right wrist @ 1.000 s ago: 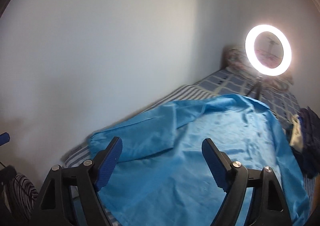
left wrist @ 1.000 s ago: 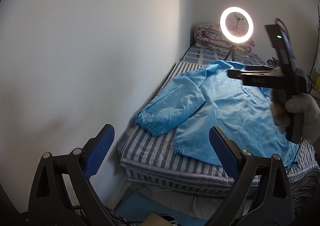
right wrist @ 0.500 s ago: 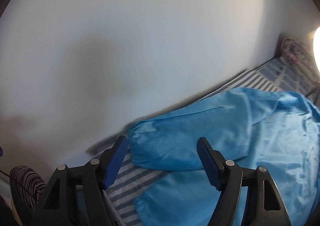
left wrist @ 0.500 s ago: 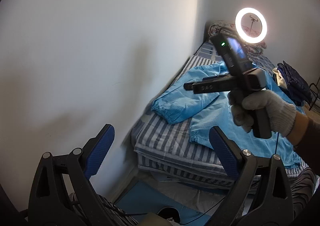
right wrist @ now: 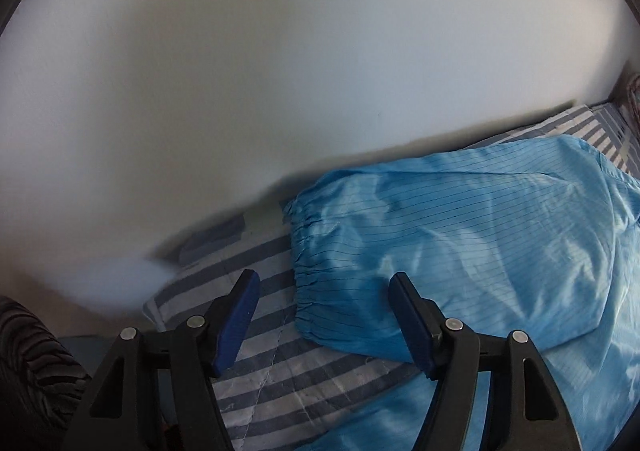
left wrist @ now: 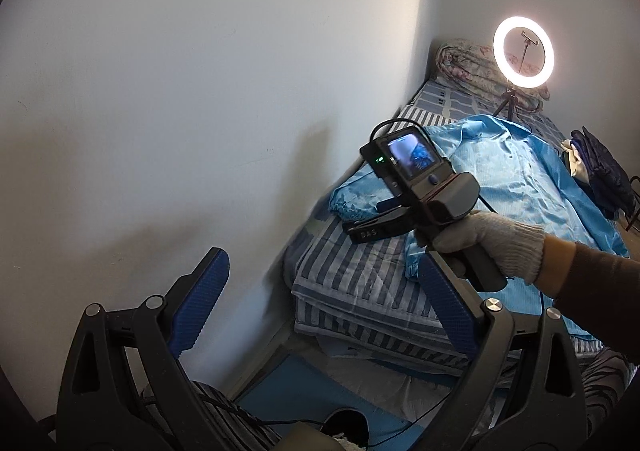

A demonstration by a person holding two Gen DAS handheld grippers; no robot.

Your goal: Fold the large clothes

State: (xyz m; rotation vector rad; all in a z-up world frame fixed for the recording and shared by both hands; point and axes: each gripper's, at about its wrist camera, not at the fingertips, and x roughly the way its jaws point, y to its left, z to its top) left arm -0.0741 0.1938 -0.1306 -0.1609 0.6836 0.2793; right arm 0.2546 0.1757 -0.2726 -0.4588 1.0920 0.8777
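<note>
A large light-blue jacket (left wrist: pixel 532 187) lies spread on the striped bed (left wrist: pixel 356 279). Its left sleeve (right wrist: pixel 460 251) lies beside the wall, with its elastic cuff (right wrist: pixel 304 271) toward me. My right gripper (right wrist: pixel 324 315) is open and hovers just above the cuff, which sits between and slightly beyond its fingertips. In the left wrist view the right gripper (left wrist: pixel 360 227), held by a gloved hand, reaches toward the sleeve. My left gripper (left wrist: pixel 320 303) is open and empty, held back off the foot of the bed.
A white wall (left wrist: pixel 200 91) runs along the bed's left side. A lit ring light on a tripod (left wrist: pixel 523 47) and a rolled quilt (left wrist: pixel 468 63) stand at the far end. Dark clothes (left wrist: pixel 600 171) lie at the right edge. Cables lie below by the bed's foot.
My right gripper has swung left and down, closing in on the sleeve cuff. The left gripper has turned slightly left and stayed open.
</note>
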